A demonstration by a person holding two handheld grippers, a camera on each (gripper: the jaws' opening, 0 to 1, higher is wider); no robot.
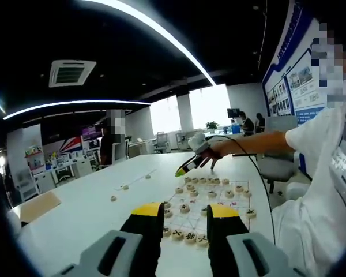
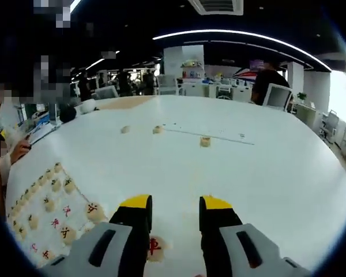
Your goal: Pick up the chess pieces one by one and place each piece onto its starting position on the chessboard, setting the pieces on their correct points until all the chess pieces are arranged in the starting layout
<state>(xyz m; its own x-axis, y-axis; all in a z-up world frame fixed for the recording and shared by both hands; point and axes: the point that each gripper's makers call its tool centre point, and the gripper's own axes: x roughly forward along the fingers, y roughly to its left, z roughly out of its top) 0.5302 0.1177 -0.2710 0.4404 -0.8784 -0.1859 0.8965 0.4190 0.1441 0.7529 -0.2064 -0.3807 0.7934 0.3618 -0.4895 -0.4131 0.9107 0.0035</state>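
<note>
Left tongs (image 1: pixel 184 216) gape empty above the chessboard (image 1: pixel 210 199), its pieces (image 1: pixel 185 208) in rows on the white desk (image 1: pixel 86 213). Right tongs (image 2: pixel 174 210) gape empty; a red-marked piece (image 2: pixel 155 247) lies between them.

An open-plan office: a large white table (image 2: pixel 219 167), rows of desks with monitors (image 2: pixel 275 95) and chairs (image 1: pixel 161 140), a ceiling air vent (image 1: pixel 71 73), curved strip lights (image 1: pixel 161 34), wall display boards (image 1: pixel 297 86) and bright windows (image 1: pixel 209 105).
</note>
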